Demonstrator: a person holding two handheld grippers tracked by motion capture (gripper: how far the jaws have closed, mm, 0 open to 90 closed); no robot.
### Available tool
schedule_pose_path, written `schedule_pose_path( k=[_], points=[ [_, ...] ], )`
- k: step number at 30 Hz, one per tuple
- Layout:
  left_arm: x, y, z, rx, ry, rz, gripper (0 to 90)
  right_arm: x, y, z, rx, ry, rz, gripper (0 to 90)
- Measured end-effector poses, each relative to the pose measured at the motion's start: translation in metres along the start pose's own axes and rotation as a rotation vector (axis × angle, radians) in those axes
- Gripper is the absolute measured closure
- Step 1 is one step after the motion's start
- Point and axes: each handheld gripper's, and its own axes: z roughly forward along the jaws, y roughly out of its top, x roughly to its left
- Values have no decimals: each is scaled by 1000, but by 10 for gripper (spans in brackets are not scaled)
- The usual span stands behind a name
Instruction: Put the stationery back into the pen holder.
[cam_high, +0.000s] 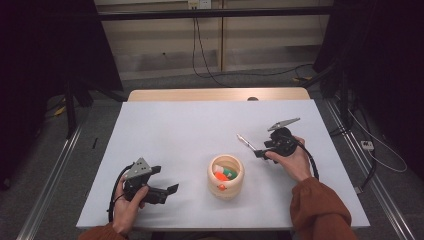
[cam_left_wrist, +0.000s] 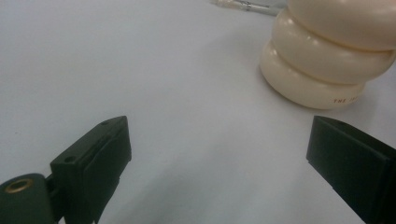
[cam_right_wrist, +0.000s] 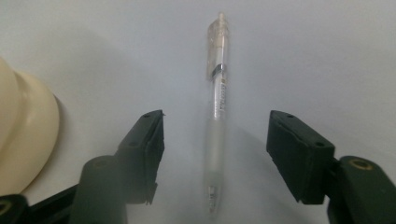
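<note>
fingers (cam_right_wrist: 299, 156) of your right gripper (cam_right_wrist: 215, 156) straddle the pen (cam_right_wrist: 217, 112) lying flat on the counter (cam_high: 175, 130), not yet pinching, lined up for the cup (cam_high: 226, 176). your left gripper (cam_left_wrist: 217, 158) waits released.

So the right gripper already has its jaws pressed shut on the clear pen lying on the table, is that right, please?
Not quite: the right gripper is not shut on the pen. In the right gripper view its jaws stand apart on either side of the pen, with gaps showing, while the pen lies on the table.
</note>
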Motion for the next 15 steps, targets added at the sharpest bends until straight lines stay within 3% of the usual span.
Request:
schedule_pose_path(
  k=[15],
  points=[
    [0,0,0,3,-3,0,63,-2,17,9,146,-7,-42,496]
  ],
)
